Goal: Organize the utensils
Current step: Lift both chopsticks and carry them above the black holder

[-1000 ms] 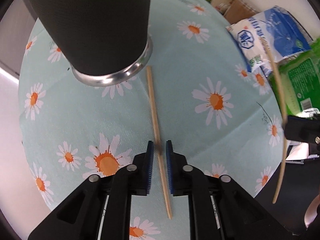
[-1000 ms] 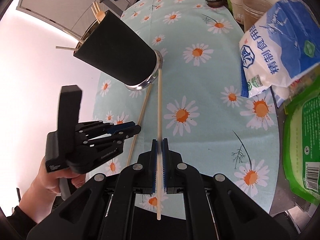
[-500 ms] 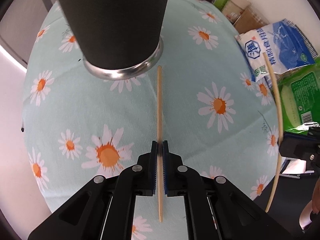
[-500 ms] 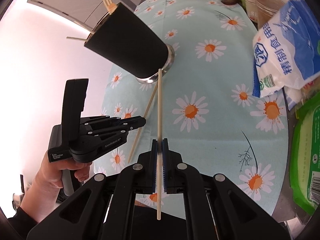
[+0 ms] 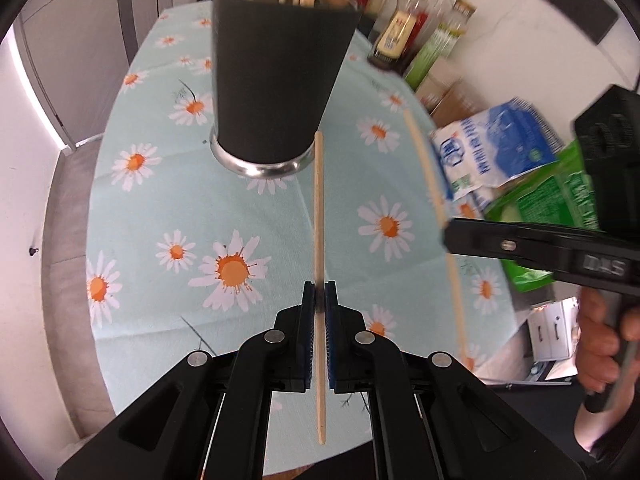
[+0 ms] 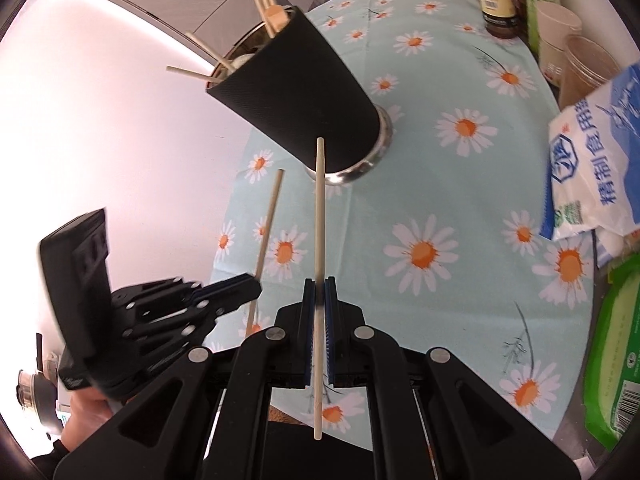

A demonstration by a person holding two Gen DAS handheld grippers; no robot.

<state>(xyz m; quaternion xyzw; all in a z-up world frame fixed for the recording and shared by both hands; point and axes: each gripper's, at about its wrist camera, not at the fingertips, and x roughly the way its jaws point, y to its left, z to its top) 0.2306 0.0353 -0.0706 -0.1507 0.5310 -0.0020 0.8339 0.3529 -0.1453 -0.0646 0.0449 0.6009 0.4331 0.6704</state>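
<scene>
Holder (image 5: 280,64): several sticks already in. Left gripper (image 5: 319,300) clamps one chopstick (image 5: 319,216), right gripper (image 6: 319,292) clamps another (image 6: 319,216); both aloft near holder, neither yet dropped in. Cloth (image 5: 160,200) bare of utensils.

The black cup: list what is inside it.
The black cup holds several wooden chopsticks, their tops poking above its rim, beside a flat wooden piece. Its wall hides their lower ends.

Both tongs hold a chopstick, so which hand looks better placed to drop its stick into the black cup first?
Probably the left. The left tongs face the black cup squarely, their chopstick pointing beside its base; the right tongs stand farther off.
</scene>
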